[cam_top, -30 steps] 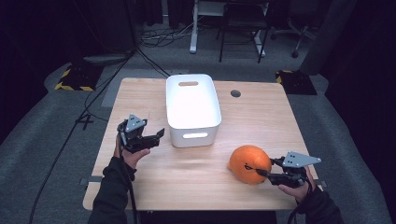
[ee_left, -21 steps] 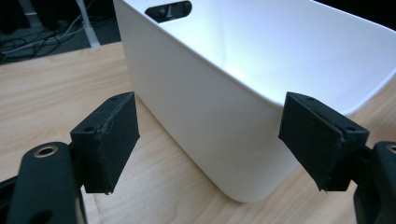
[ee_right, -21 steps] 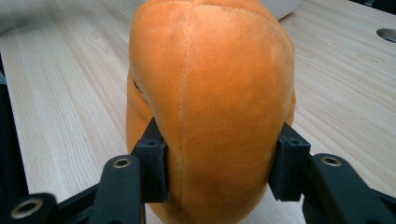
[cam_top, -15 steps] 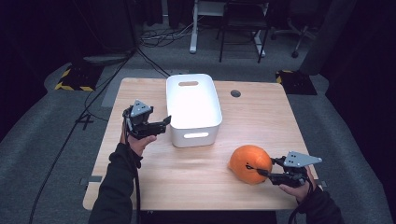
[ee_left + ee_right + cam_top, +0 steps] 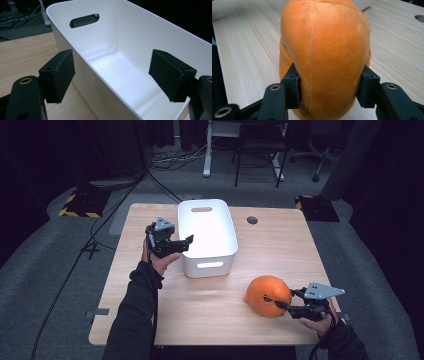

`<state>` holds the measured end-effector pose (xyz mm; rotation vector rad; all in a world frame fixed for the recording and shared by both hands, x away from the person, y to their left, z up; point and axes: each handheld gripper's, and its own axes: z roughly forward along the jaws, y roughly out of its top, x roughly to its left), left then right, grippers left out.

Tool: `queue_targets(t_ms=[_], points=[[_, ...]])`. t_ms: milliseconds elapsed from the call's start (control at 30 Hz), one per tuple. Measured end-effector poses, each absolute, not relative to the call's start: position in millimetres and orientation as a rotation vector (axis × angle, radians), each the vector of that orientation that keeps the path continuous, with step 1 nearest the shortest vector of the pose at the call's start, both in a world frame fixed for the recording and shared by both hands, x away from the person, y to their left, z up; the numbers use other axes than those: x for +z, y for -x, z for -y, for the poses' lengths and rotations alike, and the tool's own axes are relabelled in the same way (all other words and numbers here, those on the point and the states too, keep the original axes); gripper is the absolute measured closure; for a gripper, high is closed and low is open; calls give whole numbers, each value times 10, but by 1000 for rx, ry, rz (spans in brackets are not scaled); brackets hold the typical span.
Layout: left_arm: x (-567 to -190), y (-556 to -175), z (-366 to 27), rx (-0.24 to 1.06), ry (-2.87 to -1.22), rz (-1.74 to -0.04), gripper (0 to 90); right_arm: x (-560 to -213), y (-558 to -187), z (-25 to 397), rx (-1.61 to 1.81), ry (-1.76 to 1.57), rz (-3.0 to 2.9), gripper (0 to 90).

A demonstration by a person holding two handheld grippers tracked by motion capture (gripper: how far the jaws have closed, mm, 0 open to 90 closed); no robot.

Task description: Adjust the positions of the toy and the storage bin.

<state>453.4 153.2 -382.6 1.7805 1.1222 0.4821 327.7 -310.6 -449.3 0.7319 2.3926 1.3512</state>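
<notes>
2 tongs are at work, and the risks start at their pads. The right tongs (image 5: 329,90) are clamped on the orange plush ball (image 5: 324,50), 1 pad pressed into each flank low on its near side, so the soft fabric bulges between and above them. That low, near-edge bite is the weak point: judged from this, a lift could let the ball roll forward out of the pads, or the plush could simply squeeze free and drop back on the desk (image 5: 247,40). In the high view the ball (image 5: 267,295) sits at the front right of the desk (image 5: 215,315), well apart from the white bin (image 5: 207,237), so it would have to cross open wood and clear the rim; carried too low, it would likely knock the bin's near wall.

The left tongs (image 5: 112,75) stand wide apart and hold nothing. They straddle the bin's left long wall (image 5: 82,75), 1 pad outside it and 1 over the hollow interior, neither clearly touching. If they close off-centre or at a tilt, I judge the light bin could skid or tip on the desk instead of being steadied. In the high view the left tongs (image 5: 187,241) hover at that same rim.
</notes>
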Motion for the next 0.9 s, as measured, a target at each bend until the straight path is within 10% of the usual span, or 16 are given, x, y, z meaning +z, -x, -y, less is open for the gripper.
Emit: queue_targets(t_ms=[900], points=[[-3966, -4685, -1245, 461, -1940, -1163, 570, -4482, -3268, 3130, 1331, -739, -2378, 494]])
